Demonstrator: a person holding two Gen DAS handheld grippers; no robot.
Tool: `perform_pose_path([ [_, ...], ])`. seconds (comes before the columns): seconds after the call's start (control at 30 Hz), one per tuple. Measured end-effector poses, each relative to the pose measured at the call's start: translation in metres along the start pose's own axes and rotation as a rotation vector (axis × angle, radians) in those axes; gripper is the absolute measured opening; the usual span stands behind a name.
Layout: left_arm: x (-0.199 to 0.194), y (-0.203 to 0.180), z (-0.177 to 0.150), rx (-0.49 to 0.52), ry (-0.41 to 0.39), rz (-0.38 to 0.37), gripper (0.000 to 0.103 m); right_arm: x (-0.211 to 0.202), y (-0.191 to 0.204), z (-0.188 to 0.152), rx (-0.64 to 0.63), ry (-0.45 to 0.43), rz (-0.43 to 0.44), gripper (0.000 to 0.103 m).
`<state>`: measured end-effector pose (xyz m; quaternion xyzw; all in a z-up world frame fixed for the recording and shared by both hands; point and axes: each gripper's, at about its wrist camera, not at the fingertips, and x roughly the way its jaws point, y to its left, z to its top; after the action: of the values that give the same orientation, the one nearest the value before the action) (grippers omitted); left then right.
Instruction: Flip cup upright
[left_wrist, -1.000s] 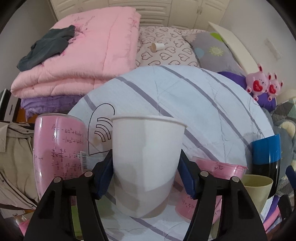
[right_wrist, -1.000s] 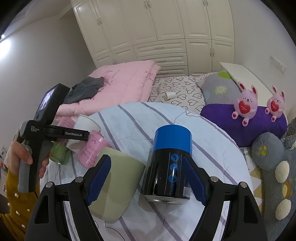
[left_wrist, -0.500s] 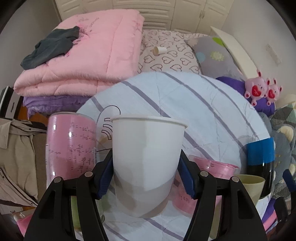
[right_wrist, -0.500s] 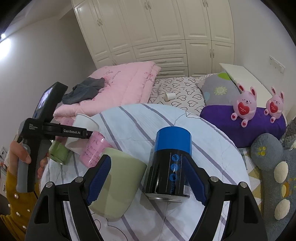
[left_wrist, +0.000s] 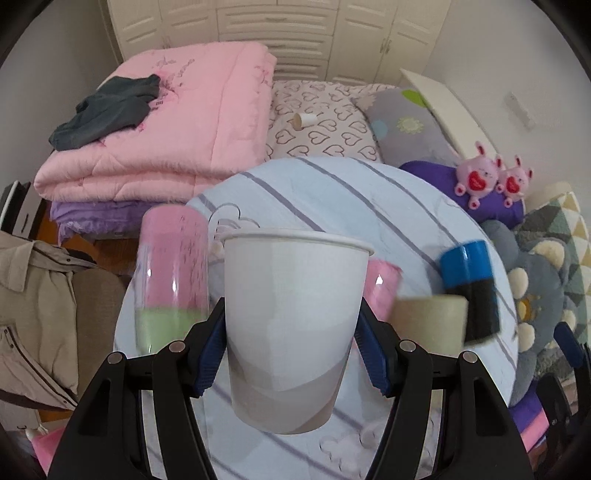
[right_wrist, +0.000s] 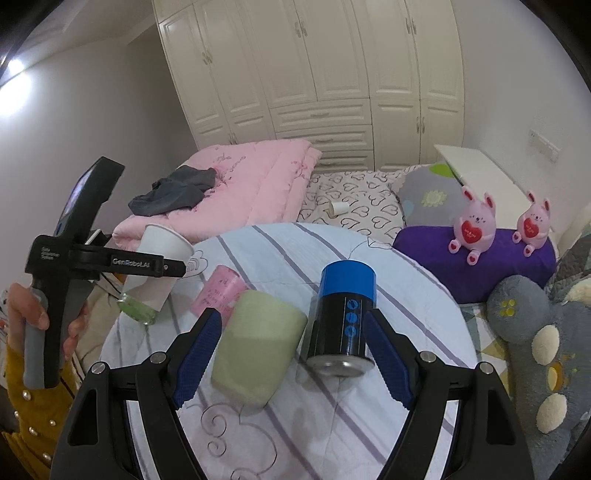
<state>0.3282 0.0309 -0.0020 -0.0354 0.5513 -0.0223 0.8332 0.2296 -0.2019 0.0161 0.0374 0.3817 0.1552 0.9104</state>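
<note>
Lifted higher than one second earlier, the white paper cup (left_wrist: 291, 325) is now shown clear of the striped bedspread (left_wrist: 369, 206), with more of the cloth visible beneath its base and the surroundings blurred by motion. It is carried rim-up in the left tool (left_wrist: 291, 350), whose blue pads (left_wrist: 210, 354) are pressed against both side walls — a firm pinch at mid-height. From the right wrist view the same cup (right_wrist: 162, 251) is seen tilted slightly, held above a clear glass with green contents (right_wrist: 138, 308) at the left edge of the bedspread.

The step in hand is judged to be the carry after the turn: the cup is already mouth-up, so only the set-down remains. A level descent onto a bare patch of cloth is called for next, followed by release; the soft bedding may let a light cup tip, so the base should be seated flat before the pads are parted.

The right tool (right_wrist: 291, 354) is held spread wide and touches nothing — a green cup (right_wrist: 258, 343) and a black can with a blue band (right_wrist: 345, 317), both inverted, stand between its fingers. A pink printed cup (right_wrist: 218, 291) stands behind them.
</note>
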Motion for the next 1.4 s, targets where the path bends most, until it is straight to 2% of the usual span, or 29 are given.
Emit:
perform_pose_path([
  [0.23, -0.035, -0.017, -0.05, 0.041, -0.024, -0.016, 0.066, -0.038, 0.007, -0.013, -0.005, -0.019, -0.02, 0.08],
  [0.4, -0.041, -0.026, -0.094, 0.042, -0.007, -0.034, 0.066, -0.054, 0.012, -0.031, -0.01, -0.007, -0.026, 0.08],
  [0.77, -0.027, -0.048, -0.173, -0.014, 0.058, -0.074, 0.066, -0.071, 0.023, -0.084, -0.048, 0.045, -0.024, 0.08],
  [1.1, -0.002, -0.07, -0.205, -0.033, 0.102, -0.076, 0.067, -0.066, 0.016, -0.124, -0.065, 0.128, -0.035, 0.08],
  [1.13, 0.001, -0.071, -0.206, -0.031, 0.107, -0.071, 0.074, -0.066, 0.013, -0.126, -0.06, 0.134, -0.037, 0.08],
  [1.17, 0.003, -0.072, -0.207, -0.032, 0.106, -0.07, 0.086, -0.065, 0.01, -0.128, -0.053, 0.139, -0.038, 0.08],
  [1.23, 0.004, -0.071, -0.209, -0.04, 0.095, -0.07, 0.097, -0.065, 0.006, -0.13, -0.041, 0.146, -0.039, 0.08],
  [1.4, 0.006, -0.068, -0.209, -0.045, 0.105, -0.06, 0.097, -0.066, -0.001, -0.132, -0.016, 0.152, -0.039, 0.08],
])
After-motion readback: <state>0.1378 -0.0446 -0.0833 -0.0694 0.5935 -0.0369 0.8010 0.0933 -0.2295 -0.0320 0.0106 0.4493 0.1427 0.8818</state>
